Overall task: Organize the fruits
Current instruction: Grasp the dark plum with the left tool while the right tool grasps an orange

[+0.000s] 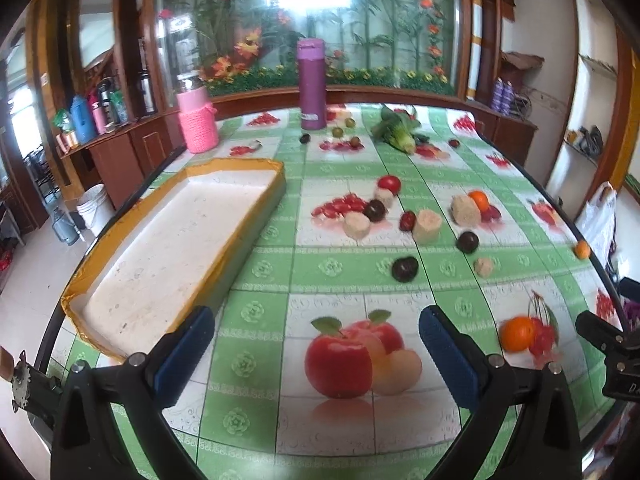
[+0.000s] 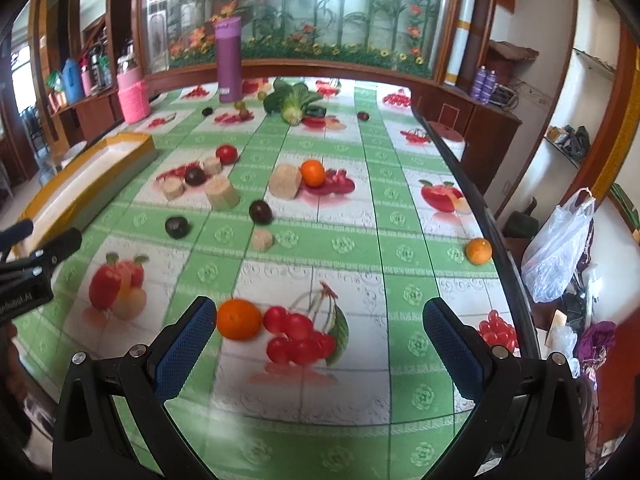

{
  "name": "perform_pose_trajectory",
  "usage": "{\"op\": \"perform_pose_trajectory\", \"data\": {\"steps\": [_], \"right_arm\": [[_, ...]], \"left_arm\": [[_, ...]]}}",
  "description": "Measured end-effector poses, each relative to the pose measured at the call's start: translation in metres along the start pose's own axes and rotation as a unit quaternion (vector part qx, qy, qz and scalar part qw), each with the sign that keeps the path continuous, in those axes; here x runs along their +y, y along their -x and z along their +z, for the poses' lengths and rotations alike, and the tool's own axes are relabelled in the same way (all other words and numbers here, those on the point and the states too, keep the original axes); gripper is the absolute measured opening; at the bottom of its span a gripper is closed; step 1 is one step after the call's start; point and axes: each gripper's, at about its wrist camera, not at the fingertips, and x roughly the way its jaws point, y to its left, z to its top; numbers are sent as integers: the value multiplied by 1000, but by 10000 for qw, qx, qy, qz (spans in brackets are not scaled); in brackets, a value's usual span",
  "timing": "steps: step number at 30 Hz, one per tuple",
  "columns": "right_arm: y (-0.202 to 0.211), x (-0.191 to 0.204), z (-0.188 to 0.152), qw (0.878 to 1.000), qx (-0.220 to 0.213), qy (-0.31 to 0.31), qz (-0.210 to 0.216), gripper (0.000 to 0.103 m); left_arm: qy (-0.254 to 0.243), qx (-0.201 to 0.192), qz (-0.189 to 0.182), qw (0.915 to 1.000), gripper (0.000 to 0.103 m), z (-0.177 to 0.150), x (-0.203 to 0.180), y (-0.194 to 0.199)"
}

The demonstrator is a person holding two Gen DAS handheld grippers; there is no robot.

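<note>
Left gripper spread wide, empty, above the tablecloth beside the tray. Right gripper likewise spread, empty; an orange lies on the cloth just beside its left finger. Plums, further oranges and a tomato lie scattered mid-table, outside the tray.

Left gripper: jaws spread wide, nothing between the blue pads, held low and level | Right gripper: jaws spread wide, nothing gripped, blue pads clear of each other | Relative position: the two grippers side by side, apart, each visible at the edge of the other's view
</note>
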Motion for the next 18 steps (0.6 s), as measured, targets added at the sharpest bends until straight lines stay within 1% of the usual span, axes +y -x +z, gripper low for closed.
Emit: {"op": "perform_pose_trajectory", "data": {"steps": [2, 3, 7, 10, 12, 14, 15, 16, 17, 18], "right_arm": [[-5, -5, -7, 9998, 114, 16, 150, 103], [-8, -8, -9, 9996, 164, 1, 215, 103], [-21, 4, -1, 9980, 261, 54, 578, 103], [-30, 22, 6, 9955, 332, 256, 847, 103], [-39, 32, 7, 9936, 435, 417, 960, 99], [-48, 40, 8, 9917, 557, 539, 1024, 87], [-53, 43, 8, 9906, 630, 589, 1061, 83], [-57, 45, 8, 9893, 696, 625, 1123, 76], [-60, 47, 8, 9883, 739, 652, 1167, 72], [-64, 49, 7, 9871, 790, 684, 1215, 65]], "left_arm": [[-217, 120, -114, 9996, 103, -6, -5, -1], [-314, 161, -99, 9993, 103, -9, -8, -1], [-585, 292, -91, 9978, 103, -18, -17, -3], [-803, 389, 109, 9960, 103, -22, -23, -4], [-886, 419, 227, 9949, 103, -25, -23, -4], [-789, 531, 104, 9954, 103, -27, -18, -5], [-659, 641, -4, 9958, 103, -27, -14, -7], [-555, 725, -81, 9958, 103, -27, -11, -9], [-465, 808, -143, 9955, 103, -28, -8, -11], [-431, 838, -166, 9954, 103, -28, -7, -12]]}}
